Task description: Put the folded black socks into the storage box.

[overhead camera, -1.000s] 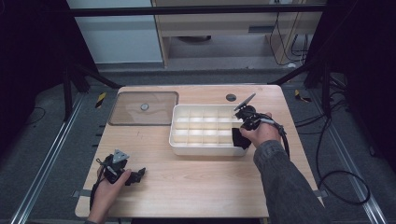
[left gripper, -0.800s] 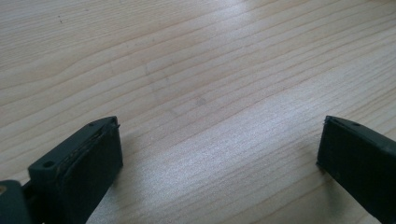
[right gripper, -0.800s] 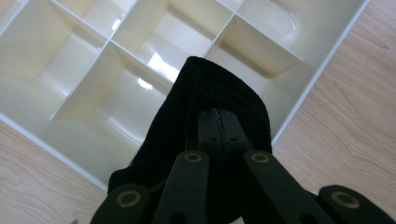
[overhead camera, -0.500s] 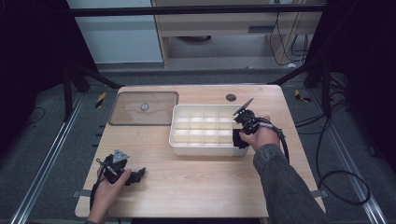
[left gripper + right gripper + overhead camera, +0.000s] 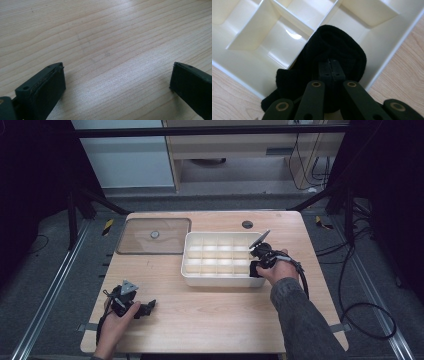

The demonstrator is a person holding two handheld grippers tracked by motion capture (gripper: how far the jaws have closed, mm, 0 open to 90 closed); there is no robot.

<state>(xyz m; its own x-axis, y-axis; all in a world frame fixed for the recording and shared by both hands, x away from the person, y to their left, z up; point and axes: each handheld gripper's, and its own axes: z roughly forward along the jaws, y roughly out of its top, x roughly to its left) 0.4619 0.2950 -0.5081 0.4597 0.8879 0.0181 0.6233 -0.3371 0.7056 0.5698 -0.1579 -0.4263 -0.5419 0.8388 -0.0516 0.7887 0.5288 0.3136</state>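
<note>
A white compartment tray (image 5: pixel 220 281) stands in the middle of the wooden table. In its front right corner compartment lies a rolled black cloth (image 5: pixel 255 269). My right gripper (image 5: pixel 258 261) points down into that corner. In the right gripper view its jaws are shut, tips (image 5: pixel 329 61) together and pressed into the black cloth (image 5: pixel 348 50), which bulges over the tray wall (image 5: pixel 249 66). My left gripper (image 5: pixel 149 308) rests low at the table's front left, held by a hand. In the left gripper view it stands open (image 5: pixel 117 72) over bare wood, nothing between its fingers.
A clear brownish lid (image 5: pixel 150 237) with a small knob lies flat at the back left, beside the tray. A dark round cable hole (image 5: pixel 247 224) sits behind the tray. The tray's other compartments (image 5: pixel 294 15) look bare. Cables trail off the table's right side.
The right hand has shifted slightly toward the near edge, its gripper sinking a little onto the black cloth. The left hand and gripper have stayed put.
</note>
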